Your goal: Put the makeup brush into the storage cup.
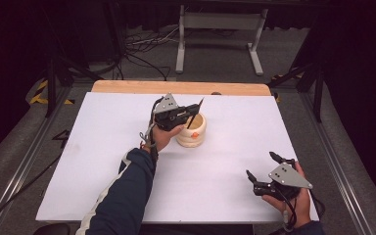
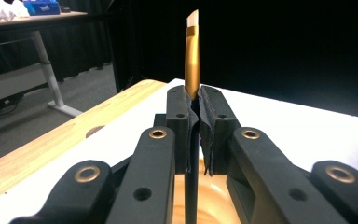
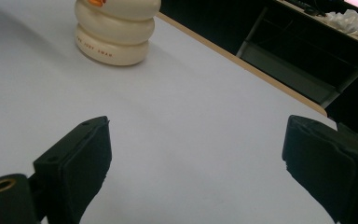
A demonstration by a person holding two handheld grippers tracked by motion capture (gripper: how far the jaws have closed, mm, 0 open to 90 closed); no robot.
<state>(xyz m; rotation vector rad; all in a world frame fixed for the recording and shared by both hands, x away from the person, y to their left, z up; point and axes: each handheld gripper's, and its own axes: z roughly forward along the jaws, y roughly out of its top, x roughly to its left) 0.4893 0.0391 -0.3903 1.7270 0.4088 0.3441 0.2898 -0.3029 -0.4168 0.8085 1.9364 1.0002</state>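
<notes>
- a white table [image 1: 103, 186] is seen from above, edged at the far side by a strip of bare wood, with a cream ribbed holder [image 1: 192, 131] standing near its middle.
- the left gripper [image 1: 192, 110] is held over the holder's mouth, its jaws clamped tight on a slim dark brush [image 1: 196, 111] whose lower end dips inside the holder.
- the right gripper [image 1: 261, 169] is kept well apart near the table's front right corner, its jaws spread wide with nothing between them.
- the step is judged to be a placing or lifting of the brush; it is best done by keeping the brush upright and centred over the opening, so the rim is not nudged and the holder is not tipped.
- the brush's gold ferrule and pale slanted tip [image 2: 193, 21] are made out in the left gripper view alone.
- small lettering on the holder's [image 3: 116, 32] lowest ring is shown by the right gripper view, too blurred to be read.
</notes>
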